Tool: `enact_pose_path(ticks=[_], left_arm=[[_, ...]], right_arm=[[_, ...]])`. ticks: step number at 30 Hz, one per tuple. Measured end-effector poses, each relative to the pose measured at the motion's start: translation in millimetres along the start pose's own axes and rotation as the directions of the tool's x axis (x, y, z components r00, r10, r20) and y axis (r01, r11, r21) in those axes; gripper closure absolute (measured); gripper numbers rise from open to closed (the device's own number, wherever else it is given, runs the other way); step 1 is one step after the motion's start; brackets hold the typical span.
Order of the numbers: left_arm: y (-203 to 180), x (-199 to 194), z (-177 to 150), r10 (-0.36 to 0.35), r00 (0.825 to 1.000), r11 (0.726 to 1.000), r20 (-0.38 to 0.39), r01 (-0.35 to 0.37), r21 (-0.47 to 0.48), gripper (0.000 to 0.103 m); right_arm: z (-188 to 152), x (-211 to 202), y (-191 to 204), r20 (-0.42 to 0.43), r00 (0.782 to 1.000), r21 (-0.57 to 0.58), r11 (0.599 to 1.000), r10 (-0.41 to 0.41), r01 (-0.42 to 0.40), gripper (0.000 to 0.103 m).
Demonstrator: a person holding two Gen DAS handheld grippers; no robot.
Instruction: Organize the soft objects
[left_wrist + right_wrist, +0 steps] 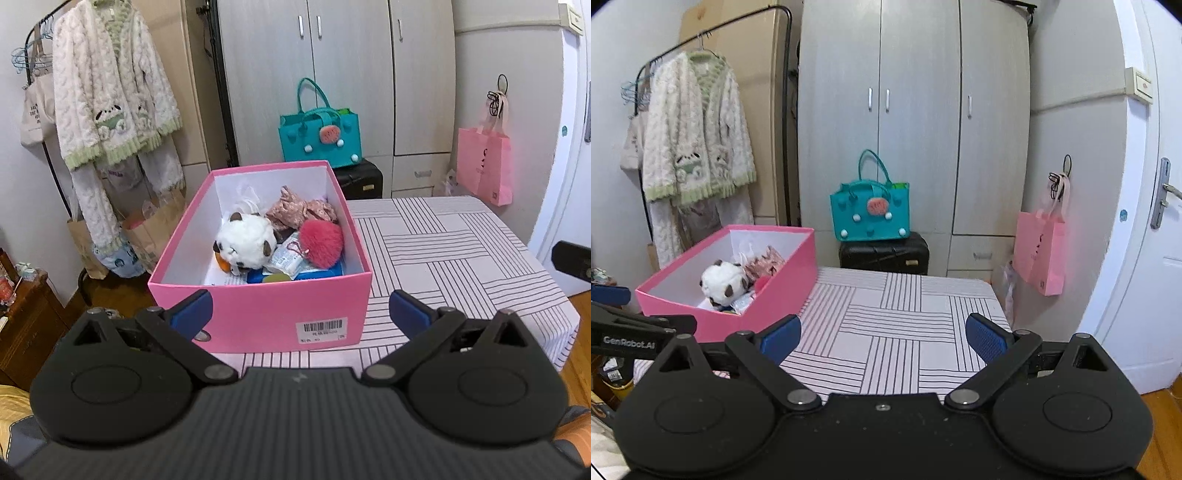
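Note:
A pink box point(266, 314) stands on the striped table point(443, 251). Inside lie a white panda plush point(245, 240), a red fluffy pompom point(322, 240), a pink floral fabric piece point(299, 210), a small packet and a blue flat item. My left gripper point(301, 314) is open just in front of the box's near wall, holding nothing. In the right wrist view the same box point(757, 291) sits at the left with the plush point(722, 282) showing. My right gripper point(882, 338) is open and empty over the bare table point(905, 321). The left gripper's body point(631, 332) shows at the left edge.
A teal handbag point(870, 210) rests on a black suitcase point(884, 254) behind the table, before a grey wardrobe. A pink bag point(1039, 247) hangs on the right wall near a white door. A fluffy robe point(110, 99) hangs on a rack at left, paper bags below.

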State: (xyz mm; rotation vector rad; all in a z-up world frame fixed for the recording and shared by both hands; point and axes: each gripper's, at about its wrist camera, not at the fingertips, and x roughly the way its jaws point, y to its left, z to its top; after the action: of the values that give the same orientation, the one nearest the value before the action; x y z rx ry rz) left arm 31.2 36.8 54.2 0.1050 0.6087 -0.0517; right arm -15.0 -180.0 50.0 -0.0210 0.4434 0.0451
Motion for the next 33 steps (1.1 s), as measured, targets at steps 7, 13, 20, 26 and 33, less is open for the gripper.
enact_pose_path(ticks=[7,13,20,26,33], left_arm=[[0.9,-3.3,-4.2,0.009,0.999,1.0,0.036,-0.009,0.0,0.0],[-1.5,-4.8,-5.7,0.01,0.998,1.0,0.054,-0.01,0.0,0.0],[-3.4,-4.8,-6.0,-0.004,0.998,1.0,0.056,0.005,-0.007,0.0],[-3.2,-4.8,-7.2,-0.009,0.998,1.0,0.059,0.01,-0.014,0.0],[-1.1,-2.3,-7.6,-0.012,0.999,1.0,0.052,0.013,-0.021,0.0]], right_arm=[[-6.0,-1.7,-5.5,0.007,1.0,0.022,1.0,-0.017,0.017,0.005],[-6.7,-1.1,-8.0,0.008,0.999,0.039,0.998,-0.045,0.045,0.005],[-4.8,5.9,-10.6,-0.03,0.996,0.068,0.994,-0.086,0.088,0.005],[-8.3,7.0,-10.4,-0.041,0.995,0.064,0.994,-0.09,0.093,0.005],[-7.7,4.3,-6.8,-0.036,0.995,0.052,0.994,-0.09,0.091,0.005]])
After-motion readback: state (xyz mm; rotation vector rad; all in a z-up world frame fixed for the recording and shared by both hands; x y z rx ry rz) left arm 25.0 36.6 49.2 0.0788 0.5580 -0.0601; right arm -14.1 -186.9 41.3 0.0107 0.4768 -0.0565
